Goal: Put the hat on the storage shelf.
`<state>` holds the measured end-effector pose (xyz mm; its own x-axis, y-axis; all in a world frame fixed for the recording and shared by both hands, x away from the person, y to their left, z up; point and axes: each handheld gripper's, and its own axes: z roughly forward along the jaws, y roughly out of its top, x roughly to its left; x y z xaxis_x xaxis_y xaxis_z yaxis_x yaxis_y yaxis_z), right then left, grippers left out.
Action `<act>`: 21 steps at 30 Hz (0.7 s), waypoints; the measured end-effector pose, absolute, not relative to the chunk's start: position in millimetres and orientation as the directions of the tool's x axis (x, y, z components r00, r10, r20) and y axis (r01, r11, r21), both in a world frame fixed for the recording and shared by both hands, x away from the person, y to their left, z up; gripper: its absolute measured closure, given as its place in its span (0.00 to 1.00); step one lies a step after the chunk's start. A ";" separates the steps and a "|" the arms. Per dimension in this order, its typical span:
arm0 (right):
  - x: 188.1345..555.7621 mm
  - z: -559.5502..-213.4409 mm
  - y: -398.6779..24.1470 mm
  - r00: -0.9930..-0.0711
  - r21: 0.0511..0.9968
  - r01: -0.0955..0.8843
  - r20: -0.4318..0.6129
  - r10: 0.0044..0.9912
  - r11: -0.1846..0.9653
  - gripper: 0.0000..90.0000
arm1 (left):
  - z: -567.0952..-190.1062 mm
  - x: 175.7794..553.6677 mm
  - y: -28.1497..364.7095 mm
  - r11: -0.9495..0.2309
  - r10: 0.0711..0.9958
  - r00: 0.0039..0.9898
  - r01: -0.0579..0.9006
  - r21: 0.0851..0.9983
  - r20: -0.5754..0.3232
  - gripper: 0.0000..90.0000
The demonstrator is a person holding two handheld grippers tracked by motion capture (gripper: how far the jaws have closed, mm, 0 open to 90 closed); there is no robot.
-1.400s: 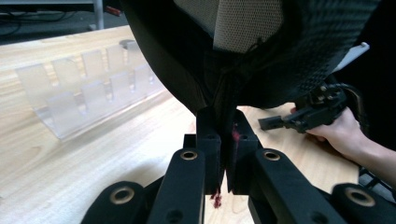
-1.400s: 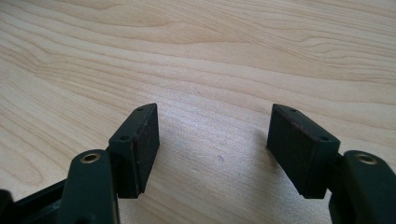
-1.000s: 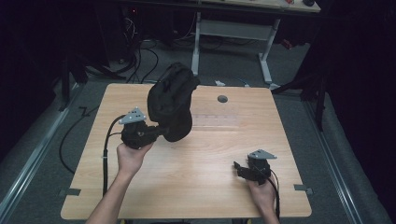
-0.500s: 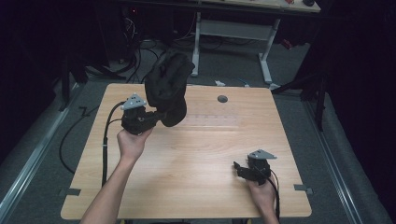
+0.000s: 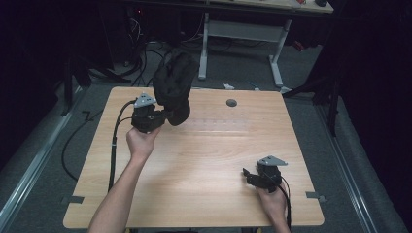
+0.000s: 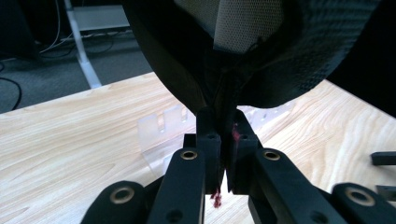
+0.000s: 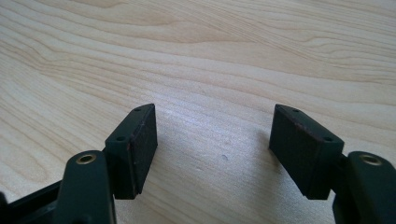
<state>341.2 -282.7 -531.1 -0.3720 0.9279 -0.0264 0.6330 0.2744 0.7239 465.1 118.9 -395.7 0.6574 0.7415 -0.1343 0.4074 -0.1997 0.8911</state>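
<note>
While its jaws are spread wide with nothing between them, the right gripper (image 5: 252, 175) is held low over the near right of the pale wooden table (image 5: 204, 165); farther off, the left gripper (image 5: 164, 116) is clamped on the rim of a black mesh-lined cap (image 5: 174, 90), lifted above the table's far left; a clear plastic rack (image 6: 163, 128) is seen beyond.

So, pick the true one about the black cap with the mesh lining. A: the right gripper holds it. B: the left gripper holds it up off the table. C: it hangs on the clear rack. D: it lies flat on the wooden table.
B: the left gripper has its jaws pinched on the black cap's edge, lifting it above the wooden table.
</note>
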 end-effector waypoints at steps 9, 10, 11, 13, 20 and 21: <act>341.0 -531.1 -282.3 -0.370 0.723 0.635 -0.023 0.929 0.271 0.36 | -406.3 474.7 117.0 -0.212 0.768 0.629 0.430 0.877 -0.123 0.95; 341.0 -531.1 -282.3 -0.370 0.723 0.635 -0.023 0.929 0.271 0.36 | -406.3 474.7 117.0 -0.212 0.768 0.629 0.430 0.877 -0.123 0.95; 340.9 -531.0 -282.3 -0.370 0.723 0.635 -0.023 0.929 0.271 0.36 | -407.6 475.6 116.7 -0.212 0.771 0.625 0.433 0.876 -0.123 0.95; 340.9 -531.1 -282.3 -0.370 0.723 0.635 -0.023 0.929 0.271 0.36 | -411.3 477.7 115.3 -0.218 0.774 0.622 0.439 0.872 -0.119 0.95; 340.9 -531.1 -282.1 -0.370 0.724 0.634 -0.022 0.929 0.270 0.36 | -419.7 480.9 112.3 -0.226 0.781 0.614 0.453 0.862 -0.118 0.95; 340.9 -531.2 -282.2 -0.371 0.724 0.633 -0.024 0.928 0.272 0.36 | -421.1 481.2 111.7 -0.225 0.782 0.612 0.454 0.862 -0.118 0.95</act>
<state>340.9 -282.2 -531.2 -0.3712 0.9282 -0.0238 0.6334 0.2719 0.7245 481.2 111.7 -421.1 0.6117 0.7822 -0.1182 0.4545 -0.2252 0.8618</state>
